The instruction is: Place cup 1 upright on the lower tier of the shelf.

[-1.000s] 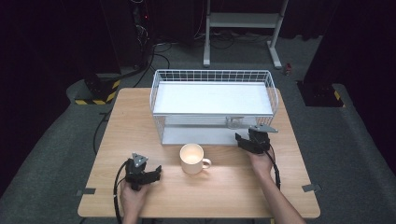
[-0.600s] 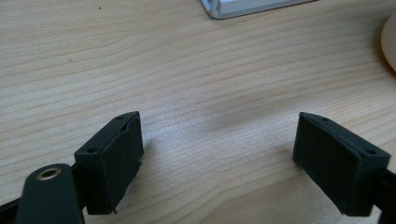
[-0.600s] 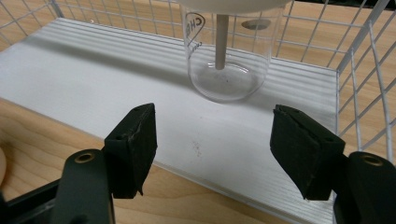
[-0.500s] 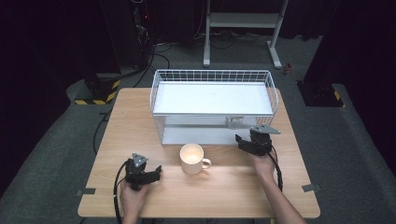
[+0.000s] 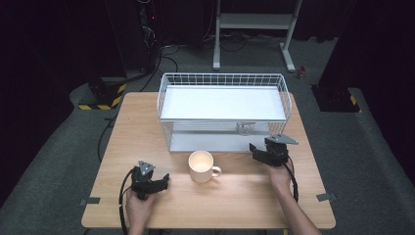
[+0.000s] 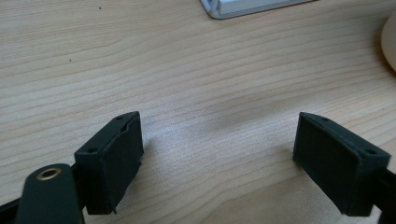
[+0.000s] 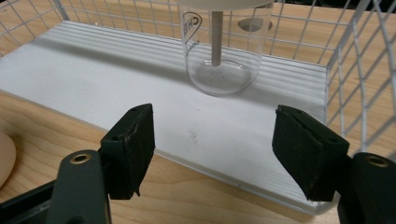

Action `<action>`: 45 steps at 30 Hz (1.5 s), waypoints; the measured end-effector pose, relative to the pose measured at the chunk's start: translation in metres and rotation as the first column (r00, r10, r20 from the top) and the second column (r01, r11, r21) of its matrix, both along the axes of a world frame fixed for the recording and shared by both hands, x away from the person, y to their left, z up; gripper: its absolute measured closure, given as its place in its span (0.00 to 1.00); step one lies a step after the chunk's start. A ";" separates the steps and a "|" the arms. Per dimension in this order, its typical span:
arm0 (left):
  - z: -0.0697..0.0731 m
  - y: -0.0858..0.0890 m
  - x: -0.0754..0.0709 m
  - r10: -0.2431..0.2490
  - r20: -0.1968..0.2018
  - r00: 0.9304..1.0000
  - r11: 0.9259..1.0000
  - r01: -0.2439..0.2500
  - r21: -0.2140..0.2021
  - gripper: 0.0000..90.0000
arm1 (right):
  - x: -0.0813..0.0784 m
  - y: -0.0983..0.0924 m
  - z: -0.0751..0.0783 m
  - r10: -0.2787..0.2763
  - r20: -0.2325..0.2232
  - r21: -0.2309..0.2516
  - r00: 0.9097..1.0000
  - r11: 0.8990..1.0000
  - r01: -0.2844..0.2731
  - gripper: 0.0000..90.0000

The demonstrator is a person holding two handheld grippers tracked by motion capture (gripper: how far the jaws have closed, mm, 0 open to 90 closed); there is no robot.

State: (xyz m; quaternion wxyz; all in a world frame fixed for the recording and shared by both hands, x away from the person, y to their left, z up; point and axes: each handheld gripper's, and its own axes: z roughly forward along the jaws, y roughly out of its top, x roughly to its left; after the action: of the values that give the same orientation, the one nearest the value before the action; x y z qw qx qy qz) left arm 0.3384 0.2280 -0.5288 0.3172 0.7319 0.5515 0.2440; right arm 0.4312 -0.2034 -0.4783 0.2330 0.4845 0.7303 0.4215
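Right gripper (image 5: 261, 153) at the front right corner of the wire rack (image 5: 169, 105), jaws spread apart and just now opening wider, nothing between them. Straight ahead of the jaws, in the right gripper view, a clear glass (image 7: 223, 51) standing upright on the rack's white lower shelf (image 7: 93, 88), a thin stick upright inside it, well clear of both pads (image 7: 133, 149). Same glass visible from above under the top shelf (image 5: 222, 103), just ahead and a little left of the right gripper (image 7: 215, 154). Wire side wall close on the right of the jaws.

Left gripper (image 5: 155, 183) low over the table (image 5: 235, 205) near its front edge, held in a hand (image 5: 139, 208), jaws wide apart and empty, bare wood between them in the left gripper view (image 6: 217, 161). A cream mug (image 5: 202, 166) off to that gripper's right, handle turned toward the right gripper, untouched; its rim just visible at the right edge of the left gripper view (image 6: 389, 42). Mug roughly midway between the two grippers, just in front of the rack.
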 end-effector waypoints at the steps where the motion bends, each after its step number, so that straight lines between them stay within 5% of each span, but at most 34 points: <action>1: 0.000 0.000 0.000 0.001 0.000 1.000 1.000 -0.001 -0.002 0.18 | 0.000 -0.001 0.000 -0.001 0.003 0.001 1.000 1.000 0.001 0.33; 20: 0.000 0.000 0.000 0.001 0.000 1.000 1.000 -0.001 -0.002 0.18 | -0.012 -0.013 0.000 -0.011 0.011 -0.007 1.000 1.000 0.011 0.33; 45: 0.000 0.000 0.000 0.001 0.000 1.000 1.000 -0.001 -0.001 0.18 | -0.033 -0.028 0.001 -0.011 0.028 0.041 1.000 0.999 0.010 0.32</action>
State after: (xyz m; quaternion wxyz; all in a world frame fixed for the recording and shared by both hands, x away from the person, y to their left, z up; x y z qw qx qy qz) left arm 0.3384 0.2278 -0.5289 0.3176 0.7314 0.5521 0.2437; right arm 0.3983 -0.2314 -0.4776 0.2354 0.4872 0.7155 0.4419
